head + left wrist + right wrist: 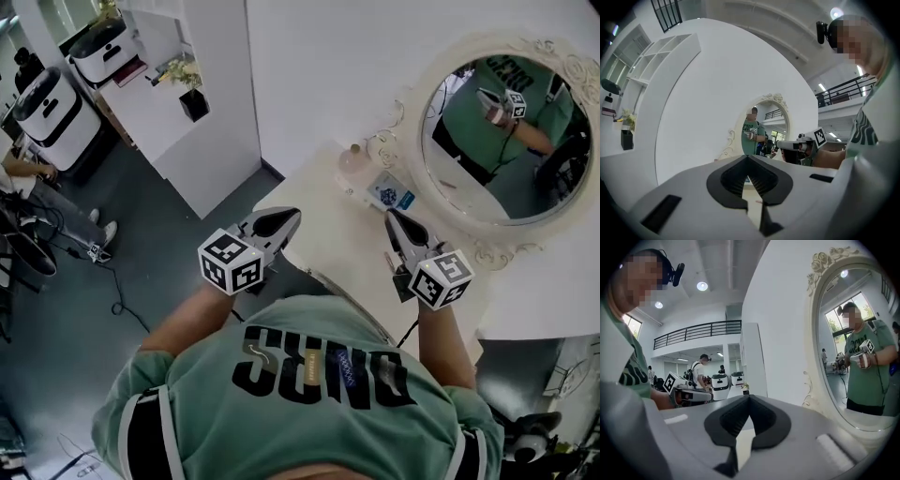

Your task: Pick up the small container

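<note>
The small container (353, 161), a pale pink round jar with a narrow top, stands on the cream table (342, 239) by the mirror's frame. A small blue-and-white box (390, 192) lies just right of it. In the head view my left gripper (292, 216) hovers over the table's left edge, short of the jar, with its jaws together and nothing in them. My right gripper (392, 217) is over the table below the box, also shut and empty. In the left gripper view the left gripper (748, 158) has its tips closed; the right gripper view shows the right gripper (749, 397) the same. Neither gripper view shows the jar.
An oval mirror (506, 141) in an ornate white frame leans behind the table and reflects the person. A white partition (211, 103) stands to the left. On the grey floor at far left are white machines (56, 108), cables and a seated person (37, 183).
</note>
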`<action>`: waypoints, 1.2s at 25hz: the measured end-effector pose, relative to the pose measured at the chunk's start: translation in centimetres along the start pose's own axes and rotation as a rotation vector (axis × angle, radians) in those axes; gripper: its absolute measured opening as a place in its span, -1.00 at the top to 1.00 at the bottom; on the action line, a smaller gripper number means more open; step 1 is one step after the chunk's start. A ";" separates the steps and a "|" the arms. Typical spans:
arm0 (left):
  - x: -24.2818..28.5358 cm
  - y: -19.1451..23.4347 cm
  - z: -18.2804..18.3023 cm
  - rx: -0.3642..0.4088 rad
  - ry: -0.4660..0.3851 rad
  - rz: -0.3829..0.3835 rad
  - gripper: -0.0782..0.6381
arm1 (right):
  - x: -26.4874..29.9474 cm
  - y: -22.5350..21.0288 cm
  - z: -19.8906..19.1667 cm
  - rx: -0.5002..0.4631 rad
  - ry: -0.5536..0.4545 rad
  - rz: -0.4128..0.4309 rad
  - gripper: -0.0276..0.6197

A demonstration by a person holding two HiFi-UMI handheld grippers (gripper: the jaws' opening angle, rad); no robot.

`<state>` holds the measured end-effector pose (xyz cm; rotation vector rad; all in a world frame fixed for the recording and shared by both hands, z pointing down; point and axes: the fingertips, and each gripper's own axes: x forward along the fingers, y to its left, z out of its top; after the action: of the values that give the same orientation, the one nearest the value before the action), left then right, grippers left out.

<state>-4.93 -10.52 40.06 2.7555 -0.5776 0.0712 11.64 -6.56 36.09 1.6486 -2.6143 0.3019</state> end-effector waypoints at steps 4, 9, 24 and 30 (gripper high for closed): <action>0.6 3.6 0.6 -0.014 0.017 -0.031 0.77 | 3.7 -0.4 0.3 0.006 0.010 -0.029 0.89; 1.7 6.3 0.8 -0.020 0.049 -0.066 0.77 | 6.4 -1.4 0.3 0.024 0.018 -0.055 0.89; 8.9 8.2 -0.5 -0.023 0.059 0.066 0.77 | 9.2 -10.3 -2.6 0.011 0.076 0.041 0.89; 12.6 7.8 -2.2 -0.051 0.054 0.143 0.77 | 11.4 -14.4 -4.8 -0.024 0.103 0.114 0.89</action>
<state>3.51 -21.38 45.95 2.6511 -0.7510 0.1619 19.22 -21.85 44.42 1.4385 -2.6286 0.3478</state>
